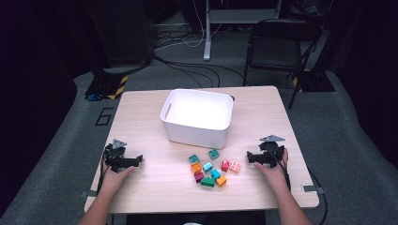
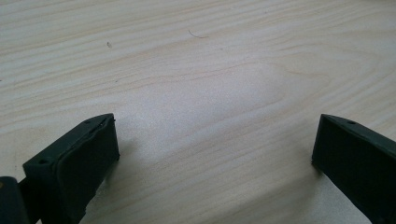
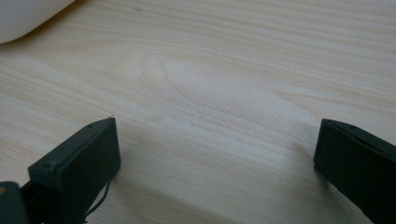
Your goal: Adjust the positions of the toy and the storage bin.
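Little toy blocks (image 1: pixel 212 169) in a loose bunch on the table (image 1: pixel 150 187), near the front edge, between the two tools and just in front of the white tub (image 1: pixel 197 115). Blocks flat on the table, bumps up; bunch a bit longer from side to side. Too small to tell which way each block is turned.

Left tool (image 1: pixel 121 159) resting on the table at the left, well apart from the blocks, jaws spread wide, nothing between them, just bare wood. Right tool (image 1: pixel 265 156) resting at the right, near the pink block (image 1: pixel 234 167), jaws spread wide too, nothing pinched.

Tub's corner (image 3: pixel 28 16) cut off at the top left of the right gripper view. Inside of the tub too bright to make out.
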`<state>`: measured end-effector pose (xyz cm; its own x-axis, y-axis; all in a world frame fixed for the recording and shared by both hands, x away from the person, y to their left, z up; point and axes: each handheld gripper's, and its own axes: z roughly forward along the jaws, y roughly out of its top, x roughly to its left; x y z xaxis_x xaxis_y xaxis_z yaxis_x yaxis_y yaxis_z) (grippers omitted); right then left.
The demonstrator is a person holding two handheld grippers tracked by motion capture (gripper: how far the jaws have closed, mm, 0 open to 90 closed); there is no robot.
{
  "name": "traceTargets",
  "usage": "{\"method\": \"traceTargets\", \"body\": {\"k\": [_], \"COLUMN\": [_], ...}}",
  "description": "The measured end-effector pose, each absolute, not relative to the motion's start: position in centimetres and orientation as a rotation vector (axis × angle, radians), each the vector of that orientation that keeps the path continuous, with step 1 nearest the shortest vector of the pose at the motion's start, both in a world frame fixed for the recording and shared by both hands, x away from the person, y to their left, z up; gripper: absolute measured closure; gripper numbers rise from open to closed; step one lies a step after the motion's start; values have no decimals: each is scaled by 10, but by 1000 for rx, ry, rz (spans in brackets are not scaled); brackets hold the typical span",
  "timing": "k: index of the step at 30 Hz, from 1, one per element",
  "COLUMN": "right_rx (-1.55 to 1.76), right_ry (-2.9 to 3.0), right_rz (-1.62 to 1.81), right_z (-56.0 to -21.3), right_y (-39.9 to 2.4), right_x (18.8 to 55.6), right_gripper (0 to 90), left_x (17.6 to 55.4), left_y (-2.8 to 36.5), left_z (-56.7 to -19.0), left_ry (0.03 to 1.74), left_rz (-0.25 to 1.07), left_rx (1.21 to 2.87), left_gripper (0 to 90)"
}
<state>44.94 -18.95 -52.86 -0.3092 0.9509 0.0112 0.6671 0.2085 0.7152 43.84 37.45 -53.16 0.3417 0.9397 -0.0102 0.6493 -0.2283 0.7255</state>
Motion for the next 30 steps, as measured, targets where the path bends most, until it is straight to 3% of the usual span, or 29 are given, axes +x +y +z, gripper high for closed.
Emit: {"method": "traceTargets", "body": {"k": [11, 15, 18, 23, 30], "right_rx": [1502, 1500, 1473, 1468, 1502], "right_ry": [2043, 2035, 2022, 2023, 2015], "right_rz": [874, 882, 907, 907, 898], "right_z": [-528, -528, -527, -527, -523], "right_y": [-189, -187, -186, -186, -186], "right_x": [446, 446, 440, 439, 437], "right_gripper": [15, 49, 165, 184, 326], "left_x": [439, 436, 433, 434, 434], "left_y": [373, 373, 374, 373, 373], "left_z": [-531, -530, -529, -529, -530], "left_ry": [1388, 1379, 1363, 1360, 1353], "left_rz": [588, 580, 585, 588, 595], "left_rx": [1967, 1969, 1965, 1954, 1948], "left_gripper": [9, 52, 105, 169, 176]}}
